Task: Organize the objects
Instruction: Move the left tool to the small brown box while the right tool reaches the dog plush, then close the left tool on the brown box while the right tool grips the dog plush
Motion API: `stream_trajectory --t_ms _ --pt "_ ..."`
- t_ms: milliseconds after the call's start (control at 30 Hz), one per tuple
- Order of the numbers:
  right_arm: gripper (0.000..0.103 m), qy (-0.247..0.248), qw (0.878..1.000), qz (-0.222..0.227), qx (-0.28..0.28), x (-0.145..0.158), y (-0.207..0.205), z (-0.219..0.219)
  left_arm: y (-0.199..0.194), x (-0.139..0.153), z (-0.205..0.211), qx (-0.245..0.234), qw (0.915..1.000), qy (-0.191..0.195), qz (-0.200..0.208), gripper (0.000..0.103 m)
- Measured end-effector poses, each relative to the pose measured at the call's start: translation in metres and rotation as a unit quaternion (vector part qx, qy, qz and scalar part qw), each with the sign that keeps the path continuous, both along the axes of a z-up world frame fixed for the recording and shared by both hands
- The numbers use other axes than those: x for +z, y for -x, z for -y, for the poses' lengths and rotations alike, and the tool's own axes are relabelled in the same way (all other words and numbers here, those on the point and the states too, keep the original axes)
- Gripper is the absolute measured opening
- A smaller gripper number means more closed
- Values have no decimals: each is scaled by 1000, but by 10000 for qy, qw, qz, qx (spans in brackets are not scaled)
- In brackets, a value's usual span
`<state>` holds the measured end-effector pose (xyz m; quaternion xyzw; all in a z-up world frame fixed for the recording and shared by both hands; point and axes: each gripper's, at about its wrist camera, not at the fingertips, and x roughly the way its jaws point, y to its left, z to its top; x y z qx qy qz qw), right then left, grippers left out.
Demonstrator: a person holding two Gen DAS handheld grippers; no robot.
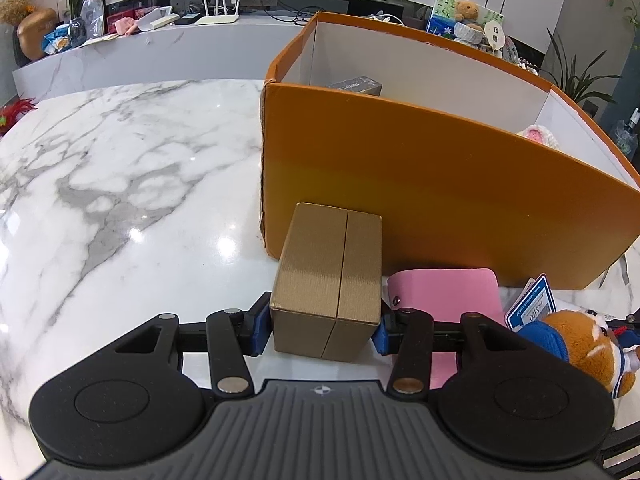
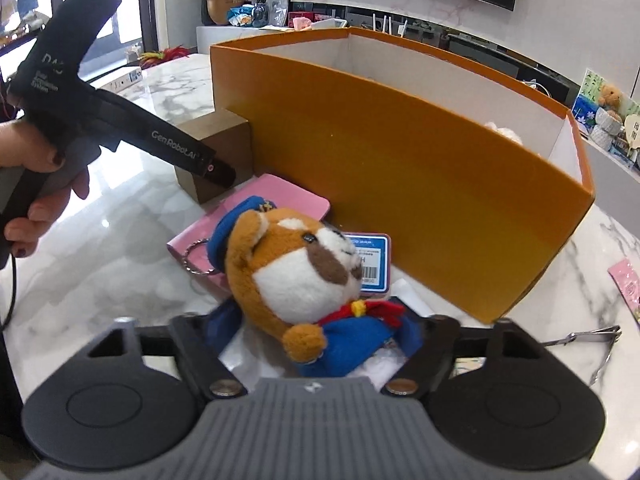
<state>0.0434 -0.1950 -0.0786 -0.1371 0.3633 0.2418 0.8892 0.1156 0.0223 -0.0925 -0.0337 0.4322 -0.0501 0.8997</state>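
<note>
My left gripper (image 1: 322, 330) is shut on a small brown cardboard box (image 1: 324, 264), with its blue pads (image 1: 258, 330) pressing both sides. That box stands on the marble table against the front wall of a big orange box (image 1: 440, 200), which is open at the top. A brown plush toy (image 2: 304, 264) in a blue cap and suit lies between the fingers of my right gripper (image 2: 312, 340), and they close on its blue body. Under the toy lie a pink wallet (image 2: 280, 200) and a blue tag card (image 2: 372, 260). The brown box (image 2: 216, 136) also shows in the right wrist view.
Inside the orange box (image 2: 400, 168) are a dark packet (image 1: 356, 86) and a knitted pink-white item (image 1: 536, 136). Metal tongs (image 2: 592, 340) and a pink packet (image 2: 628, 288) lie at the right. A hand (image 2: 36, 152) holds the left gripper's handle. Bare marble (image 1: 120, 160) spreads to the left.
</note>
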Motion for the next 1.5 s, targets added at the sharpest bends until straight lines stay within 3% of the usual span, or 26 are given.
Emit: stream_trajectory --t_ms 333,633,1067,1500 --pt "57 -58 9999 3 89 9 8 0 0 0 -3 9 10000 77 -35 54" --pt "56 -551 9984 -100 -35 25 15 18 2 2 -7 73 9999 -22 -118 54" --pt "58 -184 9976 -643 168 9 16 -1 11 4 -6 -9 9996 -223 -158 54" --pt "63 -23 9981 -592 175 4 20 -10 2 0 -4 -16 9995 -294 -127 53"
